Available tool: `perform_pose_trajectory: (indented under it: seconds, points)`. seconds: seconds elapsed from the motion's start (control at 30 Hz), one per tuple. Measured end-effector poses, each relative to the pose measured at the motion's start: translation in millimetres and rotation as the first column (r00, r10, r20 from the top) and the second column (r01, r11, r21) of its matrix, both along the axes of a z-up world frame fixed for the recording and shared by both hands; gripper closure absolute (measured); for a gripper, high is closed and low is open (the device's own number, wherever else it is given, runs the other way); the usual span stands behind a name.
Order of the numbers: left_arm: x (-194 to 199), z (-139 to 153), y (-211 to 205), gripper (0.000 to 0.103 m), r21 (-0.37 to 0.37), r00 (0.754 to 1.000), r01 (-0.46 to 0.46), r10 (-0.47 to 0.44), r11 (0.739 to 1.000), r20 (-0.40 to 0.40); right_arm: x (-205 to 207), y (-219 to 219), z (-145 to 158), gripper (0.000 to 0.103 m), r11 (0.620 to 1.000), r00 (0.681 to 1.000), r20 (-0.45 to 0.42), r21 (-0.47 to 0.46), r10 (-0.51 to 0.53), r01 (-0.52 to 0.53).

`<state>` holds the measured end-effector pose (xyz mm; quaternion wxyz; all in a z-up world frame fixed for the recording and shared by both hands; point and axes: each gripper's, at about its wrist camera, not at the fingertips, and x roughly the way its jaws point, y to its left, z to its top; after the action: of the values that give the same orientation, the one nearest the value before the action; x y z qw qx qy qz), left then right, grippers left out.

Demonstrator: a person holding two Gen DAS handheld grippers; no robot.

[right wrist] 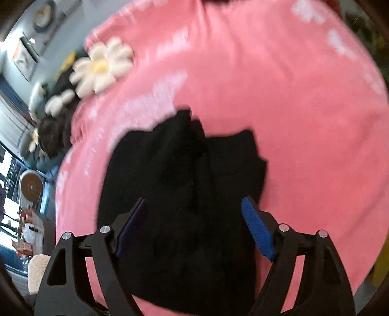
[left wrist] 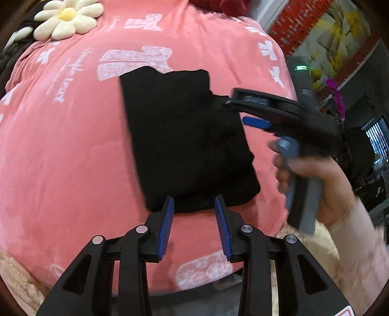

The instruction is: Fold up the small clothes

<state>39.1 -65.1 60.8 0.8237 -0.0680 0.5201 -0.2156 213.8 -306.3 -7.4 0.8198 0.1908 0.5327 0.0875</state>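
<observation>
A black folded garment (left wrist: 187, 138) lies on the pink blanket (left wrist: 60, 145). My left gripper (left wrist: 194, 204) is open, its blue-padded fingertips at the garment's near edge, holding nothing. My right gripper (left wrist: 237, 109) comes in from the right in the left wrist view, over the garment's right edge, held by a hand. In the right wrist view the right gripper (right wrist: 194, 204) is wide open above the garment (right wrist: 184, 189), which looks blurred and bunched in layers. Nothing sits between its pads.
A white daisy-shaped cushion (left wrist: 65, 19) lies at the blanket's far left corner, and also shows in the right wrist view (right wrist: 102, 65). A dark cloth pile (right wrist: 53, 136) lies beside it. A cream fluffy cover (left wrist: 17, 279) shows at the bed's near edge. Room furniture stands beyond.
</observation>
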Motion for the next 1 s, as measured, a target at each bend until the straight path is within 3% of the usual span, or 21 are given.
perform_pose_trajectory:
  seconds: [0.07,0.1,0.23,0.3,0.37,0.4,0.47,0.57,0.63,0.73,0.8,0.83,0.9,1.0]
  points:
    - [-2,-1,12,0.064,0.000,1.000,-0.029,0.029,1.000,0.006,2,7,-11,0.072,0.999,0.998,-0.060,0.036,0.032,-0.030]
    - [-3,-1,18,0.063,-0.002,0.999,-0.041,0.041,0.999,0.013,0,13,-3,0.091,0.998,0.997,-0.038,0.013,0.060,-0.059]
    - [2,-6,33,0.061,-0.026,0.997,-0.073,0.073,0.997,-0.003,-34,5,65,0.092,0.996,0.991,0.131,0.085,0.004,-0.016]
    - [5,-7,36,0.061,-0.042,0.997,-0.077,0.076,0.996,-0.015,-55,-9,76,0.092,0.994,0.986,0.155,0.096,-0.062,0.047]
    - [8,-9,36,0.059,-0.051,0.997,-0.077,0.076,0.996,-0.027,-70,-17,58,0.091,0.993,0.985,0.127,-0.015,-0.115,0.118]
    - [8,-10,34,0.059,-0.060,0.997,-0.073,0.071,0.996,-0.031,-72,-21,30,0.089,0.989,0.989,0.072,-0.056,-0.132,0.136]
    - [10,-14,26,0.058,-0.069,0.997,-0.058,0.054,0.996,-0.048,-74,-27,-20,0.083,0.991,0.990,-0.065,-0.043,-0.128,0.126]
    - [9,-17,18,0.057,-0.058,0.998,-0.030,0.026,0.998,-0.060,-87,-40,-1,0.076,0.981,0.982,0.023,0.042,-0.188,0.187]
    - [9,-16,15,0.053,-0.051,0.999,-0.024,0.021,0.998,-0.049,-86,-42,17,0.054,0.979,0.976,0.084,0.046,-0.200,0.197]
    - [11,-16,11,0.053,-0.052,0.999,-0.024,0.022,0.998,-0.047,-58,-40,32,0.052,0.987,0.977,0.146,0.001,-0.157,0.159]
    - [14,-17,7,0.053,-0.050,0.998,-0.028,0.026,0.998,-0.055,-33,-40,27,0.052,0.989,0.981,0.129,-0.025,-0.145,0.149]
    - [15,-16,5,0.053,-0.050,0.998,-0.030,0.027,0.998,-0.058,-18,-40,17,0.054,0.989,0.985,0.102,-0.035,-0.137,0.141]
    - [17,-14,2,0.053,-0.046,0.998,-0.030,0.027,0.999,-0.053,2,-40,-5,0.099,0.992,0.995,0.049,-0.083,-0.086,0.090]
    - [20,-12,3,0.052,-0.032,0.999,-0.033,0.032,0.999,-0.033,6,-30,18,0.099,0.991,0.988,0.150,-0.120,-0.049,0.067]
